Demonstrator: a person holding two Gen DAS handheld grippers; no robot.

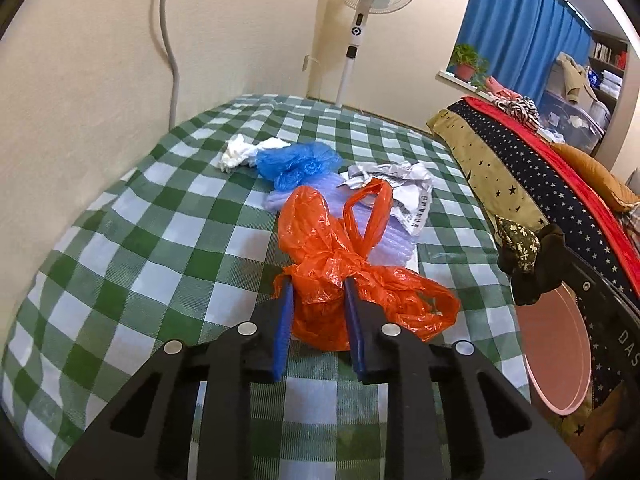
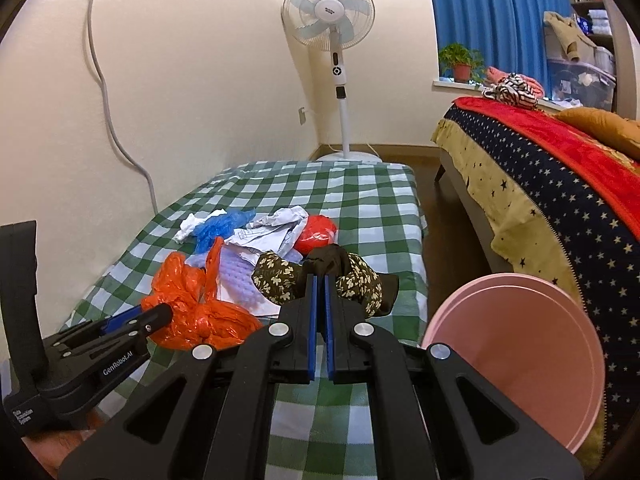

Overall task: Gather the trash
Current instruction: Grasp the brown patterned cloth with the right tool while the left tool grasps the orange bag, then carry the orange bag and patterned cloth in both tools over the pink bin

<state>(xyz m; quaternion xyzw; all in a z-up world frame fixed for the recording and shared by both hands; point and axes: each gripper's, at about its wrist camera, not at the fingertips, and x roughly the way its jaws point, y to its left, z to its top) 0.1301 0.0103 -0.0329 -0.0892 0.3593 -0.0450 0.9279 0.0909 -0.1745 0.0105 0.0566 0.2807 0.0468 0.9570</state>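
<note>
An orange plastic bag [image 1: 340, 264] lies on the green checked cloth [image 1: 160, 240]. My left gripper [image 1: 316, 284] has its jaws on either side of the bag's knotted middle, partly closed on it; it also shows in the right wrist view [image 2: 160, 312]. My right gripper [image 2: 320, 280] is shut on a dark floral cloth scrap [image 2: 280, 276] and holds it above the cloth; the scrap shows in the left wrist view [image 1: 520, 248]. A pink bin [image 2: 520, 360] stands at the right. Blue plastic [image 1: 296, 164], white tissue [image 1: 236, 152], crumpled paper [image 1: 400, 184], lilac bubble wrap [image 1: 392, 236] and a red ball [image 2: 318, 234] lie behind.
A bed with a starred cover [image 2: 560, 200] stands to the right, with floor between it and the table. A standing fan [image 2: 340, 40] is in the far corner. A grey cable [image 2: 108, 100] runs down the wall on the left.
</note>
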